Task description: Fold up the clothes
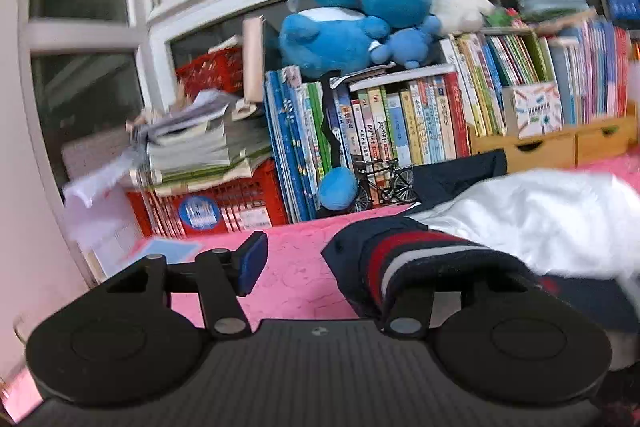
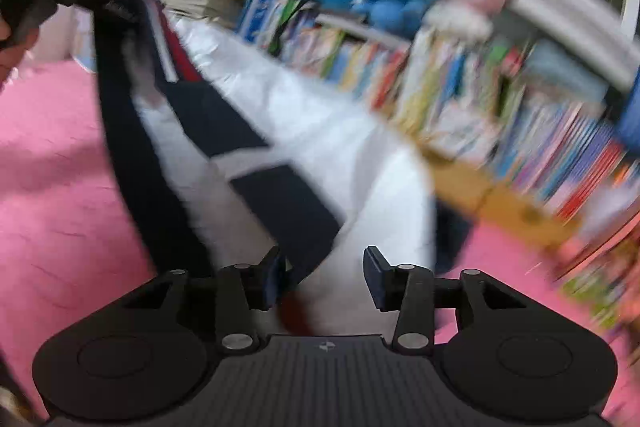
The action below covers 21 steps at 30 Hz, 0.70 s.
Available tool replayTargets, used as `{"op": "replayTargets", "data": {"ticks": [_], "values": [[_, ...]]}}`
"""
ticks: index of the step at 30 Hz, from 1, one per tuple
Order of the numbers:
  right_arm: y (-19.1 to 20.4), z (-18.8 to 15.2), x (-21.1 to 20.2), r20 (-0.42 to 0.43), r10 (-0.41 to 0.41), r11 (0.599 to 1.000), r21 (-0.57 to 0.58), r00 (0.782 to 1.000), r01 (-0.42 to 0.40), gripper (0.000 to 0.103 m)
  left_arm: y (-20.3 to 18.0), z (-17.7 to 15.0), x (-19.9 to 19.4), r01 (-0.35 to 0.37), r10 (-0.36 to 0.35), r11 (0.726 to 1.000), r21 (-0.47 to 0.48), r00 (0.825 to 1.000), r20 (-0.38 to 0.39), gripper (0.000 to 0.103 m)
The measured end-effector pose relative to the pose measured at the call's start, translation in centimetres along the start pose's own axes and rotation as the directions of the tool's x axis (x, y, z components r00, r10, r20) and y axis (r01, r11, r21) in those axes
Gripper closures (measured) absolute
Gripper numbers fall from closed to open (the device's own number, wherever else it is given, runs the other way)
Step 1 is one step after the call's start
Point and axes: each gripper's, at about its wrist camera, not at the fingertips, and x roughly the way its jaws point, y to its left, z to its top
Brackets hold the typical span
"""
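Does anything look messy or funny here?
Yes. The navy and white garment lies bunched on the pink surface, its striped cuff draped over one finger of the left hand-held gripper. Behind, the plush toys are heaped crookedly on the books, and a paper stack leans.

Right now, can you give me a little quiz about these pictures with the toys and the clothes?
1. True or false: the table cover is green.
2. What sits on top of the books? A) plush toys B) shoes C) a lamp
3. Which gripper has the striped cuff draped over one finger?
Key: 1 false, it is pink. 2 A. 3 the left gripper.
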Motion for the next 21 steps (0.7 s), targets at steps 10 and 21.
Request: {"op": "replayTargets", "data": {"ticks": [10, 21], "values": [[-2.1, -1.3, -1.3, 0.069, -0.220, 0.967, 0.146, 0.973, 0.208, 0.038, 3.8, -2.0, 0.8, -0.042, 0.039, 0.999, -0.035, 0.997, -0.060, 0.043], [-7.1, -1.2, -2.5, 0.086, -0.390, 0.917, 0.118, 0.917, 0.380, 0.033, 1.6, -0.6, 2.3, -0.073, 0.073, 0.996, 0.060, 0.997, -0.002, 0.035]]}}
